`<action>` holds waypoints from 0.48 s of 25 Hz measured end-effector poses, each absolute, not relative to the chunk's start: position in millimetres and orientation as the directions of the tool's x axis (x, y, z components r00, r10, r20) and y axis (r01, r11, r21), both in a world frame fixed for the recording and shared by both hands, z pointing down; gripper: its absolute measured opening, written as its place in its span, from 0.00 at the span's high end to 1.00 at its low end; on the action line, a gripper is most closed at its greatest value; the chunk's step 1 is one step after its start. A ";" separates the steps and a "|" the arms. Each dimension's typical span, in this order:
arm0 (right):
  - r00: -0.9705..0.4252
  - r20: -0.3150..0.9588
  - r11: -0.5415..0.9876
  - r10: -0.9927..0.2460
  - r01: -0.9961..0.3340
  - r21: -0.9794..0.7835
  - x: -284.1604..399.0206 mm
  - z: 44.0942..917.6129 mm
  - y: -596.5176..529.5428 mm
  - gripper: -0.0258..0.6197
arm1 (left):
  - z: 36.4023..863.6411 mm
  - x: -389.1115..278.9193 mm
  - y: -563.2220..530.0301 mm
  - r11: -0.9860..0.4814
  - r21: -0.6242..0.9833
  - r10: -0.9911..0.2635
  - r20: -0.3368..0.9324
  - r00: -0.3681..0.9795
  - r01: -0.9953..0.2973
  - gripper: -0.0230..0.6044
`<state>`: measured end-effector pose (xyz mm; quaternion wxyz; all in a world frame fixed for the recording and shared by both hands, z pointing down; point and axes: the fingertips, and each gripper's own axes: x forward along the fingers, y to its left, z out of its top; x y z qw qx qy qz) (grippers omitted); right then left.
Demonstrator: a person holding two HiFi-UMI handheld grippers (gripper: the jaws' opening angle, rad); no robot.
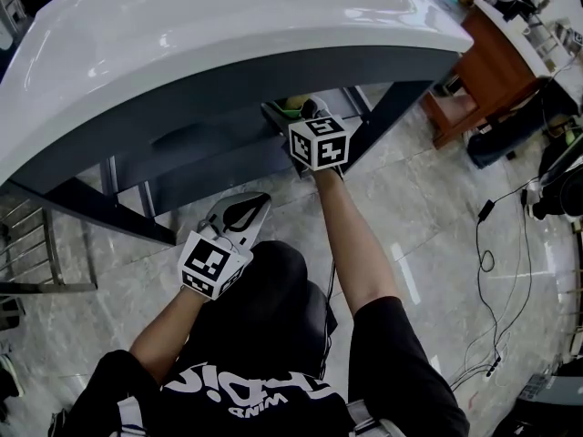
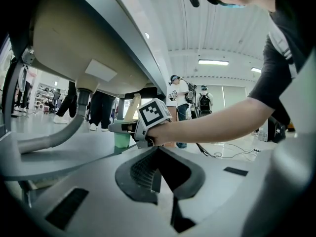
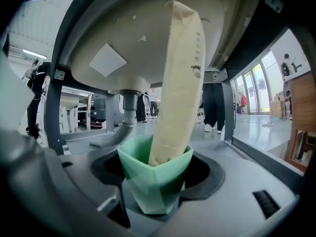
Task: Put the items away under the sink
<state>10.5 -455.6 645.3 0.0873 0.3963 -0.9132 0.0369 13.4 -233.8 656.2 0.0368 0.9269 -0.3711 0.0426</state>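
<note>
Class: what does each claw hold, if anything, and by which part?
Right claw: the green cup, gripped by its lower sides, with a beige pouch standing inside. Left claw: nothing, jaws together.

A glossy white finish is seen on the sink top (image 1: pixel 228 25), matt beige on its underside (image 3: pixel 148 48). The floor (image 1: pixel 437 244) is laid in polished stone-like tiles. The green cup (image 3: pixel 155 181) is moulded in smooth, faceted plastic; the cream pouch (image 3: pixel 177 83) looks matt. The far-right cabinet (image 1: pixel 487 57) is faced in reddish wood.
</note>
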 end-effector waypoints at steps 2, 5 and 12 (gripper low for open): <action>-0.667 0.175 0.677 -0.724 -0.736 -0.003 10.2 643.8 -456.2 0.47 | 655.8 12.6 -233.7 -0.719 0.037 -0.688 0.108 0.718 -0.694 0.94; -0.658 0.158 0.665 -0.737 -0.747 -0.005 10.2 642.6 -456.0 0.47 | 656.4 13.3 -232.5 -0.717 0.034 -0.690 0.110 0.716 -0.696 0.94; -0.598 0.157 0.607 -0.786 -0.794 0.011 25.1 662.4 -457.2 0.47 | 654.2 16.9 -231.2 -0.717 0.028 -0.690 0.107 0.716 -0.696 0.94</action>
